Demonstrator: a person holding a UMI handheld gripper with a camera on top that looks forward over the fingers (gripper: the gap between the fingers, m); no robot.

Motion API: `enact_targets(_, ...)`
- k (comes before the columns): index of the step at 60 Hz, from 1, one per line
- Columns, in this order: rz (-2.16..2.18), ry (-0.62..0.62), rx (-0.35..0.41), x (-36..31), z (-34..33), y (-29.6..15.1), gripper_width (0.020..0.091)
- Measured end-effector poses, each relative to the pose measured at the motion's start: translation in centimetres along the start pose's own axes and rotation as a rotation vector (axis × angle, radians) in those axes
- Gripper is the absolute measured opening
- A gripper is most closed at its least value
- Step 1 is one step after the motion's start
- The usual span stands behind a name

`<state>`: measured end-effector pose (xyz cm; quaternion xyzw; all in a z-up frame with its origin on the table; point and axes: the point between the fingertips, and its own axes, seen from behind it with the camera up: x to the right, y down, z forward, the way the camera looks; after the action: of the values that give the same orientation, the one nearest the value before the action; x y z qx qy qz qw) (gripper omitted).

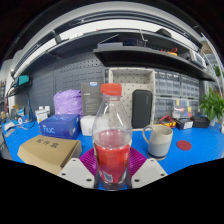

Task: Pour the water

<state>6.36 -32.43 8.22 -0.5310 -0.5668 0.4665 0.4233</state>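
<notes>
A clear plastic bottle [112, 135] with an orange-red cap and red liquid in its lower half stands upright between my fingers. My gripper [112, 168] is shut on the bottle, both magenta pads [87, 160] pressing its lower sides. A grey-white mug [159, 139] with a handle sits on the blue table [195, 150] just right of the bottle and a little beyond the fingers. The bottle's base is hidden behind the fingers.
A brown cardboard box [49, 151] lies to the left, with a blue box [61, 126] and a purple bag [68, 102] behind it. A dark speaker-like object [142, 108], a red disc [184, 145], a plant [212, 104] and shelving stand at the back and right.
</notes>
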Motion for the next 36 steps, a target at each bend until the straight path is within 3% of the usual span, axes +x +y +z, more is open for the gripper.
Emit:
enact_targets(8,0.123,-0.01,-0.04,0.4,0.3,-0.5,0.037)
enact_targets(14,0.341,-0.034,-0.022,1.2,1.2,-2.5,0.0373)
enact_targets(36,1.151,-0.122,-0.18,1.5,6.7,-5.5,0.0374)
